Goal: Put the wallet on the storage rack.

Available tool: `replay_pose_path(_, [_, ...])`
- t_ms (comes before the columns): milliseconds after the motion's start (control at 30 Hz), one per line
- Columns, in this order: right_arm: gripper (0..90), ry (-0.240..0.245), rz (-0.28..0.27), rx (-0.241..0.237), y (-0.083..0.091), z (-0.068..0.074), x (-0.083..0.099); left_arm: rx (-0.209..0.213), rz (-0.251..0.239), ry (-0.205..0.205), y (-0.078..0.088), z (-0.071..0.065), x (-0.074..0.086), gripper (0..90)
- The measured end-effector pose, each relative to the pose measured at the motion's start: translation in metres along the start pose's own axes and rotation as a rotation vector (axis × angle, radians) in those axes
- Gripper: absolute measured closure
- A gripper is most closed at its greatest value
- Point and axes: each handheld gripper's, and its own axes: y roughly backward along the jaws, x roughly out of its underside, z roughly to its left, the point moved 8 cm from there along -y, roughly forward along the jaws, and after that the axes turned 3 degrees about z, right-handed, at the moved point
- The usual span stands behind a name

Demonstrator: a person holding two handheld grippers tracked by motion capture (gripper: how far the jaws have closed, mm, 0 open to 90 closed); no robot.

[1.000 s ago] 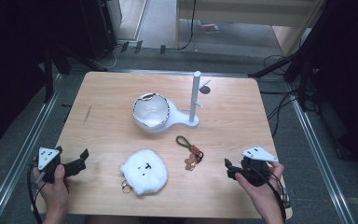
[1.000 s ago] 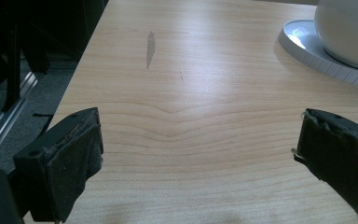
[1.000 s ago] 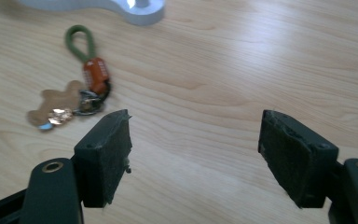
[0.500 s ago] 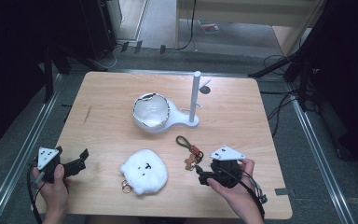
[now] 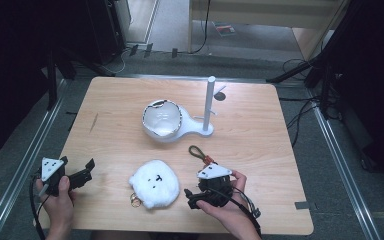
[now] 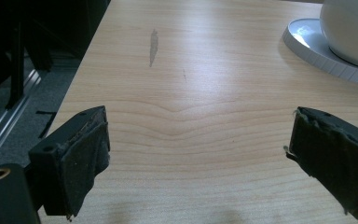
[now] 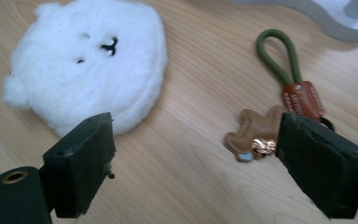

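Since the earlier frame, the right gripper (image 5: 196, 196) has slid left toward the white plush pouch (image 5: 154, 183), its jaws just opening wide, empty. Brown keychain (image 7: 257, 133) lies beside its right jaw; left gripper (image 5: 86, 174) gapes empty

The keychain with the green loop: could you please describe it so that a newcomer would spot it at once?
Start at the white stand mid-table. Just in front of its base lies the keychain, beside the fluffy white pouch. Its olive cord loop, brown leather tab and tan charm set it apart.
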Motion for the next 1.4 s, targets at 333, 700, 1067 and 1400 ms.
replay_pose_path(333, [0.2,0.028,0.039,-0.055,-0.023,0.029,-0.002,0.017,0.004,0.009,0.0,0.0,0.0,1.0])
replay_pose_path(700, [0.0,0.022,0.058,-0.073,-0.045,0.048,-0.007,0.017,0.02,-0.009,-0.002,-0.002,0.001,0.0])
replay_pose_path(1067, [0.0,0.014,0.052,-0.076,-0.057,0.059,-0.015,0.016,0.031,-0.008,-0.003,-0.001,0.001,0.0])
replay_pose_path(1400, [0.0,-0.029,0.076,-0.062,-0.076,0.065,-0.018,0.02,0.037,-0.005,-0.004,-0.001,0.001,0.0])
